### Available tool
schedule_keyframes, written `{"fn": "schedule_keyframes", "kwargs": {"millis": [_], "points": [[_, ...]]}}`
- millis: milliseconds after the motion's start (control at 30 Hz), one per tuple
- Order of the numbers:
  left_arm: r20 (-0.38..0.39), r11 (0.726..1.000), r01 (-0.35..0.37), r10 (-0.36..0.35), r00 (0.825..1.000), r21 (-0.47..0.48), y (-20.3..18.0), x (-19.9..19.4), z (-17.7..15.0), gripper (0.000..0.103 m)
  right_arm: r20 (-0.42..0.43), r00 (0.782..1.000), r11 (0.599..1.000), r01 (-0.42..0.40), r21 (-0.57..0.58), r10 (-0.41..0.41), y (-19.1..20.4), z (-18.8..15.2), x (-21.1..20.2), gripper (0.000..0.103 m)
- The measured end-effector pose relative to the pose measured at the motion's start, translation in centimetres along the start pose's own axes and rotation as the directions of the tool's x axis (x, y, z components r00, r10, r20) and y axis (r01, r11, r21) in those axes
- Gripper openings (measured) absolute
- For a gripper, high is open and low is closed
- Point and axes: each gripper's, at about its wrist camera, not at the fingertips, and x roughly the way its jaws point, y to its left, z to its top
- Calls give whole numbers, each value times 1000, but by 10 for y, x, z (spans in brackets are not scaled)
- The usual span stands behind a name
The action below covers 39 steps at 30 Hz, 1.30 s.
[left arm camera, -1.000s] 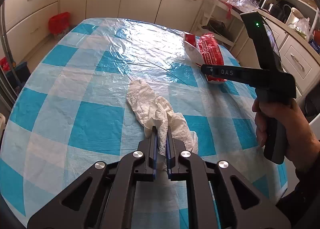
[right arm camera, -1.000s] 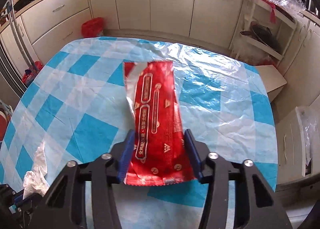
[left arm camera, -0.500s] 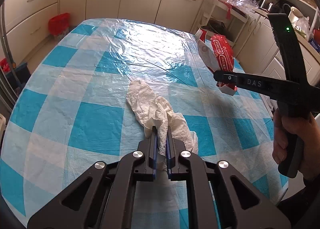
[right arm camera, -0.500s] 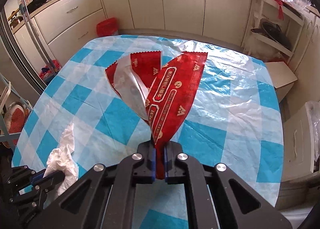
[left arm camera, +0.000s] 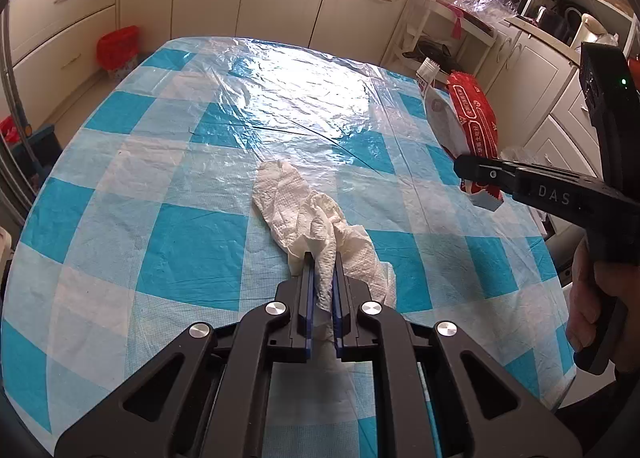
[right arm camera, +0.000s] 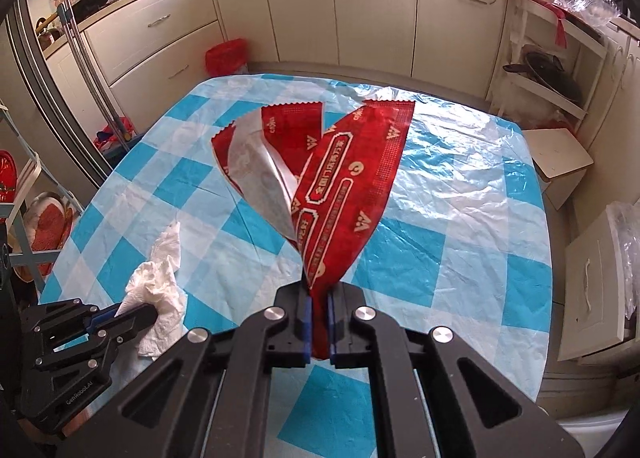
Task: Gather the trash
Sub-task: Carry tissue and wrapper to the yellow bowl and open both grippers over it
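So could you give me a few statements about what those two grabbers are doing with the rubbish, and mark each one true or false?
1. The left gripper is clamped on the white paper towel. True.
2. The right gripper is open and empty. False: it is shut on the red snack wrapper.
3. The wrapper lies flat on the table. False: it is lifted above the checked tablecloth.
4. The paper towel's far end rests on the tablecloth. True.
5. A red bin stands on the floor by the cabinets. True.
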Motion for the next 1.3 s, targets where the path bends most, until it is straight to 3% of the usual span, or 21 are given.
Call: {"fn": "schedule_keyframes", "kwargs": {"millis": [400, 767, 1300], "points": [[0, 1000, 2, -2, 1000, 0, 1, 0, 0, 7, 11, 1000, 1000, 1, 6, -1, -3, -5, -7, 6], [30, 999, 46, -45, 999, -7, 5, -9, 1, 7, 31, 1000, 1000, -4, 4, 4, -7, -12, -26, 6], [67, 995, 101, -100, 993, -19, -6, -46, -4, 7, 65, 998, 999, 11, 37, -14, -24, -27, -60, 6]]}}
